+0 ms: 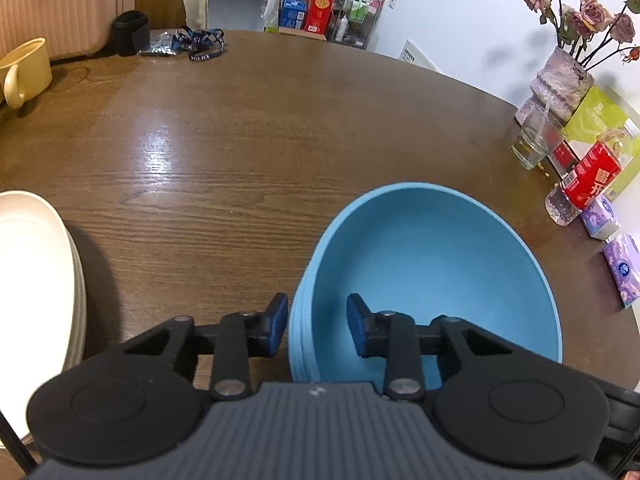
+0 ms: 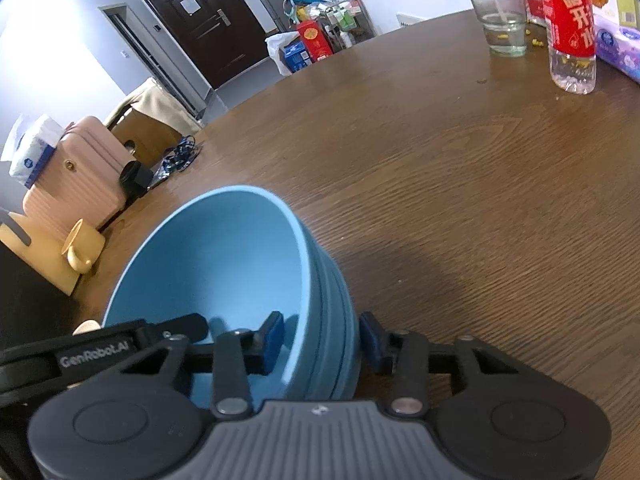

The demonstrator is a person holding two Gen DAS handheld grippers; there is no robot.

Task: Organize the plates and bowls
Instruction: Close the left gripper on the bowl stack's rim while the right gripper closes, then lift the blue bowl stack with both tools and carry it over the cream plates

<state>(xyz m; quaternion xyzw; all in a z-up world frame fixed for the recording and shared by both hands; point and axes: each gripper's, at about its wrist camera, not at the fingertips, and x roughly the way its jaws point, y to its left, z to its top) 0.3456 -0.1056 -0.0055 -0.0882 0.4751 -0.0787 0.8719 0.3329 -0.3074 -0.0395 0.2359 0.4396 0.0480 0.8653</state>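
Blue bowls (image 1: 432,264) are stacked on the brown table (image 1: 240,140), near its close edge. The stack's rim is straddled by the left gripper (image 1: 318,330) on one side and by the right gripper (image 2: 320,340) on the other. Both sets of fingers are set narrow, but gaps are seen, so nothing is squeezed. White plates (image 1: 32,272) are piled well apart.

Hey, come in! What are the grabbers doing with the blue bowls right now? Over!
Left gripper and right gripper each straddle the blue bowl stack's rim, not clamped. White plates beside. Table ahead clear.
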